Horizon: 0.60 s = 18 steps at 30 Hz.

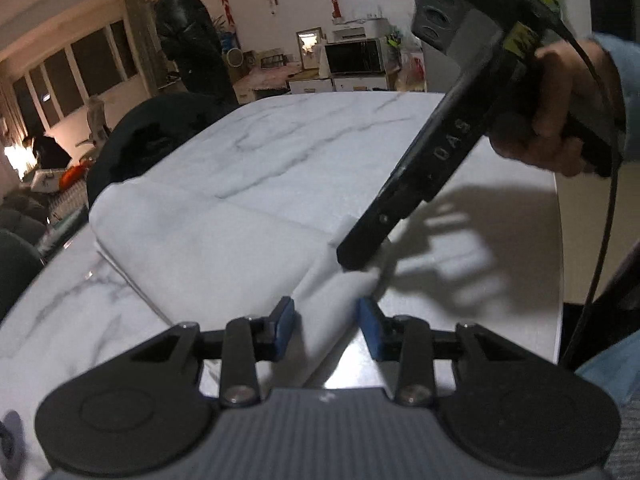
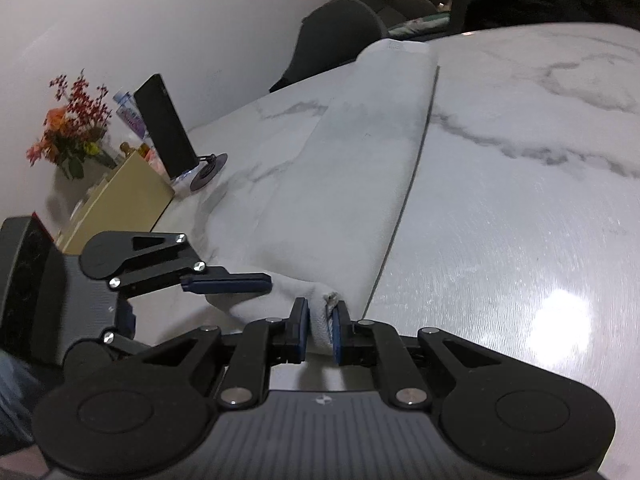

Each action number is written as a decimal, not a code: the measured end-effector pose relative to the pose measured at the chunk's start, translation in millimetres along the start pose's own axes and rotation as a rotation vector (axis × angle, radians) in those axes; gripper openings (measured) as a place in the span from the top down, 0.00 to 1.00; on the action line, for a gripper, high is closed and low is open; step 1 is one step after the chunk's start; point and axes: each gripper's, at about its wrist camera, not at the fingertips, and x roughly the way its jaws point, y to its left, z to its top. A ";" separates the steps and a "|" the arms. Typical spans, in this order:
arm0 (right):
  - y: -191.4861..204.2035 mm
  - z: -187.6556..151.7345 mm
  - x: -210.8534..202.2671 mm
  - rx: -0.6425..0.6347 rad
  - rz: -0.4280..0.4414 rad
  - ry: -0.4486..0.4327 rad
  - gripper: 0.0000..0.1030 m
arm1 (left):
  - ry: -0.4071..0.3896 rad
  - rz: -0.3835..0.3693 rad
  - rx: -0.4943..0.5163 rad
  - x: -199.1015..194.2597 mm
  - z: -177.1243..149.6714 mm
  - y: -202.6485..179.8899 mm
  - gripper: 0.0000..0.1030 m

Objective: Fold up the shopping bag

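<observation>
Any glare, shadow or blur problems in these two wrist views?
Left wrist view: the right gripper and hand throw a hard shadow on the table, and the hand is motion-blurred. Right wrist view: a bright glare patch on the table beside the shopping bag; fisheye bends the table edge.

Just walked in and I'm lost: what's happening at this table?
A person is folding a white shopping bag on a marble table with two handheld grippers. The right gripper is pinching the bag's near corner. The left gripper is open, its pads either side of the same end, gripping nothing.
</observation>
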 end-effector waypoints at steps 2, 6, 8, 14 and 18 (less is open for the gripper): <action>4.0 -6.3 -3.0 -0.060 -0.005 -0.035 0.87 | -0.008 -0.014 -0.025 1.7 -2.3 4.2 0.68; 20.5 -21.1 -12.1 -0.217 -0.065 -0.097 0.74 | -0.001 -0.029 -0.039 -1.0 -3.8 10.0 0.68; 33.1 -28.2 -18.1 -0.329 -0.146 -0.129 0.61 | 0.006 -0.040 -0.040 -5.5 -2.8 12.3 0.68; 61.9 -36.8 -34.0 -0.609 -0.143 -0.202 0.61 | 0.017 -0.063 -0.045 -9.5 -1.0 14.8 0.68; 69.0 -36.3 -20.0 -0.727 -0.100 -0.128 0.61 | 0.018 -0.074 -0.049 -10.8 -1.4 16.3 0.68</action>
